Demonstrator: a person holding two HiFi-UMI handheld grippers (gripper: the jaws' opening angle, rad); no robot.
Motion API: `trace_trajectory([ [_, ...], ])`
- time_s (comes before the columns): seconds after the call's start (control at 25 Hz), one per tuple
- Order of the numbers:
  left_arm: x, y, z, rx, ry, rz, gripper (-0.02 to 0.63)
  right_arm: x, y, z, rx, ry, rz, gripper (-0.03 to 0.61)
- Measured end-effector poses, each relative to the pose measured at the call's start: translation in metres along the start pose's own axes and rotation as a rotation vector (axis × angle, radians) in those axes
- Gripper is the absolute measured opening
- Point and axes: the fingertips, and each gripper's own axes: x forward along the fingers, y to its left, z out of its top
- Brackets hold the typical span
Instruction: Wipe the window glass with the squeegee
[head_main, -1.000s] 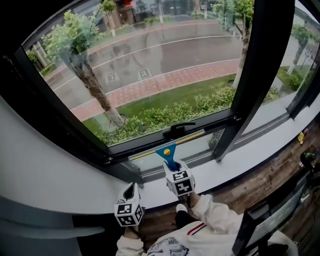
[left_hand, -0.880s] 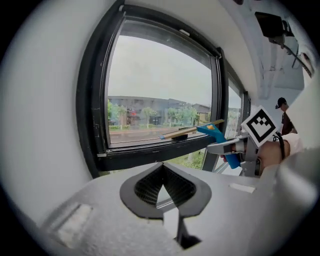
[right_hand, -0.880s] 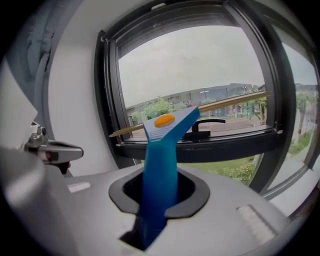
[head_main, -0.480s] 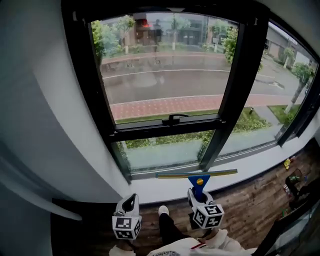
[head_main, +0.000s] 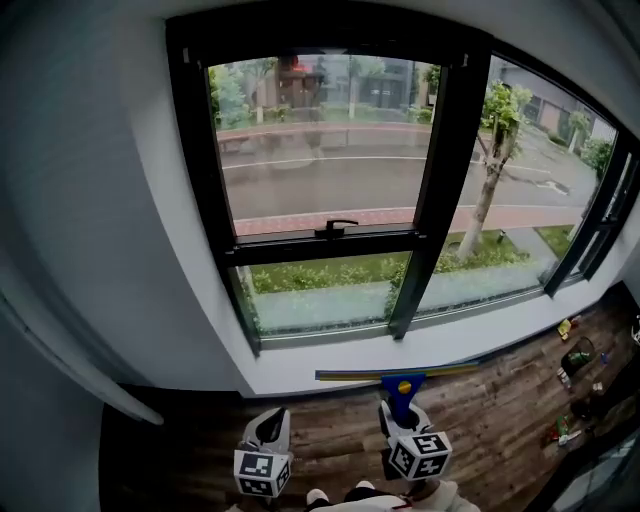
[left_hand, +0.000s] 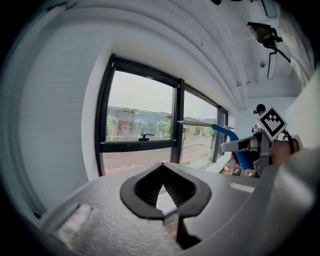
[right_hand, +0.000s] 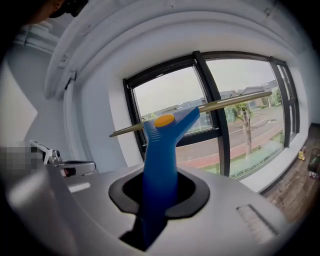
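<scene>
One squeegee (head_main: 401, 380) is pinched by the right gripper's (head_main: 398, 408) fingers (right_hand: 196, 196), clear of the window glass (head_main: 320, 170). The left gripper's (head_main: 270, 424) fingers (left_hand: 144, 188) are pressed together.

Dark brown wood-plank floor (head_main: 330, 428): running beneath a low white window ledge (head_main: 290, 376) and spreading out to the right. Lying on the planks at far right, near the ledge: a loose scatter of small yellow, green and red items (head_main: 576, 357), too small to identify.
</scene>
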Motion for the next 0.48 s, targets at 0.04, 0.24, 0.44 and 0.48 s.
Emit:
trace_trajectory([
  [0.04, -0.005, -0.012, 0.005, 0.01, -0.008, -0.008, 0.003, -0.009, 0.0, 0.0, -0.006, -0.004, 0.007, 0.072],
  [0.24, -0.015, -0.069, 0.02, 0.034, -0.043, -0.014, 0.003, -0.05, -0.014, 0.003, -0.048, -0.033, 0.043, 0.072],
  [0.44, -0.014, -0.106, 0.024, 0.04, -0.058, 0.026, 0.003, -0.077, -0.036, 0.003, -0.062, -0.053, 0.066, 0.072],
  [0.48, -0.015, -0.11, 0.025, 0.041, -0.057, 0.031, 0.003, -0.079, -0.038, 0.003, -0.056, -0.049, 0.07, 0.072],
])
